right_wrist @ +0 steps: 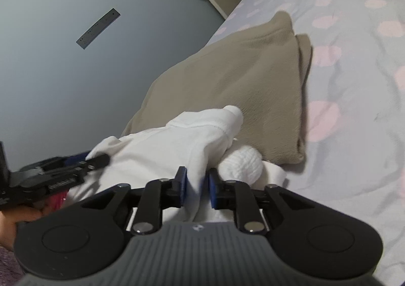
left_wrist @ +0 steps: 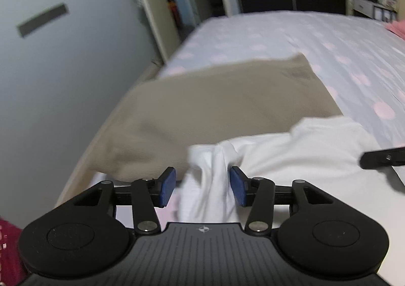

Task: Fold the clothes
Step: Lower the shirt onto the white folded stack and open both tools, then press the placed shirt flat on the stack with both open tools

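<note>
A crumpled white garment lies on the bed, partly over a folded tan garment. My left gripper is open, its blue pads either side of a bunched fold of the white cloth without pinching it. In the right wrist view, my right gripper is shut on a fold of the white garment. The tan garment lies just beyond. The left gripper shows at the left of that view, touching the white cloth.
The bed sheet is pale lilac with pink dots. A grey wall runs along the bed's left side. A pink item lies at the far right. Shelves and a doorway stand beyond the bed. Red cloth sits at lower left.
</note>
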A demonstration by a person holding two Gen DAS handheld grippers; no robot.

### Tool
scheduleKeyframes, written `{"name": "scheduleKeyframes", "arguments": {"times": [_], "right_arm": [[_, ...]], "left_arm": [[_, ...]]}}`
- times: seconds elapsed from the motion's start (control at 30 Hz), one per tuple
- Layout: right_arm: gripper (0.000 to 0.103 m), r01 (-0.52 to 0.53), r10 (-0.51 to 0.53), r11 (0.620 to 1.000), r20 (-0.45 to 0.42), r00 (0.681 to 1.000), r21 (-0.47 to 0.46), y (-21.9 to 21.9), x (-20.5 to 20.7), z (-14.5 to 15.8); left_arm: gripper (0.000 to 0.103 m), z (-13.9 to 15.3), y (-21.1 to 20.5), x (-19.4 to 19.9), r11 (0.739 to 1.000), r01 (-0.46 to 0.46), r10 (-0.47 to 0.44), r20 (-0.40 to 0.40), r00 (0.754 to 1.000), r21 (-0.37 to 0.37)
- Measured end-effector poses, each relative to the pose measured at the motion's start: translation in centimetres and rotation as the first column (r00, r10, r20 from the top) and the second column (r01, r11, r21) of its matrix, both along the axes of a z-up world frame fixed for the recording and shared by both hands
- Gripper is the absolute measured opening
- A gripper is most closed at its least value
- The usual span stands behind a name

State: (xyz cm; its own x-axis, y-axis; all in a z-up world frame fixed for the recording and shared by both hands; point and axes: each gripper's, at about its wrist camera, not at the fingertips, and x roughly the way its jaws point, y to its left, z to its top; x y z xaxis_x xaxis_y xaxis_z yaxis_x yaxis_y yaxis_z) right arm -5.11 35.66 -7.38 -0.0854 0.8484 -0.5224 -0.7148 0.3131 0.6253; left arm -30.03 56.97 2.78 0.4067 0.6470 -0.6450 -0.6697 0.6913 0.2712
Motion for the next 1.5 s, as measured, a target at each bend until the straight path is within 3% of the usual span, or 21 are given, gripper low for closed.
{"name": "scheduleKeyframes", "arguments": {"times": [0.17, 0.27, 0.37, 0.5, 0.63, 0.73, 0.87, 1.07, 1.13, 1.27, 1.43, 1.5], "right_arm": [[0.035, 0.048, -0.047, 0.999, 0.056, 0.997, -0.017, -2.1, -0.6, 1.5], [0.036, 0.061, -0.059, 0.998, 0.102, 0.993, -0.019, -3.3, -1.1, 2.6], [0.036, 0.064, -0.062, 0.998, 0.116, 0.991, -0.012, -4.3, -1.6, 3.5], [0.036, 0.034, -0.036, 0.999, 0.166, 0.986, 0.015, -5.7, -3.1, 4.8], [0.036, -0.053, 0.036, 0.997, 0.251, 0.967, 0.064, -6.7, -5.8, 6.1], [0.036, -0.15, 0.113, 0.985, 0.334, 0.936, 0.088, -7.0, -8.5, 6.7], [0.036, -0.239, 0.194, 0.969, 0.412, 0.89, 0.062, -6.2, -11.0, 5.8], [0.034, -0.246, 0.23, 0.969, 0.433, 0.871, -0.019, -4.6, -10.8, 2.5], [0.033, -0.261, 0.243, 0.965, 0.453, 0.858, -0.023, -4.3, -10.8, 2.0], [0.033, -0.266, 0.253, 0.963, 0.439, 0.862, -0.033, -3.9, -10.7, 2.0], [0.037, -0.25, 0.237, 0.968, 0.423, 0.874, -0.026, -4.9, -11.0, 3.6], [0.056, -0.235, 0.214, 0.972, 0.417, 0.884, -0.002, -5.6, -11.1, 4.8]], "left_arm": [[0.046, 2.4, -2.7, -2.2, 0.991, -0.042, 0.043, -0.002, 0.999, 0.124], [0.046, 3.5, -4.2, -3.3, 0.988, -0.041, 0.043, -0.013, 0.999, 0.148], [0.044, 4.0, -5.3, -4.0, 0.991, -0.017, 0.021, -0.03, 0.999, 0.136], [0.033, 3.9, -7.0, -5.3, 0.994, 0.03, -0.025, -0.054, 0.998, 0.103], [0.029, 3.3, -8.0, -6.8, 0.998, 0.061, -0.061, -0.01, 0.998, 0.02], [0.029, 2.5, -8.1, -7.3, 0.998, 0.069, -0.069, 0.005, 0.998, -0.01], [0.029, 1.0, -6.8, -7.3, 0.996, 0.049, -0.048, 0.015, 0.999, -0.076], [0.029, -0.5, -4.8, -6.8, 0.989, 0.006, -0.001, 0.037, 0.999, -0.15], [0.029, -1.3, -4.6, -6.3, 0.988, -0.001, 0.003, 0.009, 1.0, -0.157], [0.029, -1.4, -4.7, -6.4, 0.987, -0.014, 0.015, 0.003, 1.0, -0.161], [0.029, 0.3, -7.4, -6.2, 0.995, -0.029, 0.026, -0.034, 0.999, -0.091], [0.032, 1.4, -8.6, -5.9, 0.995, -0.049, 0.045, -0.042, 0.998, -0.087]]}}
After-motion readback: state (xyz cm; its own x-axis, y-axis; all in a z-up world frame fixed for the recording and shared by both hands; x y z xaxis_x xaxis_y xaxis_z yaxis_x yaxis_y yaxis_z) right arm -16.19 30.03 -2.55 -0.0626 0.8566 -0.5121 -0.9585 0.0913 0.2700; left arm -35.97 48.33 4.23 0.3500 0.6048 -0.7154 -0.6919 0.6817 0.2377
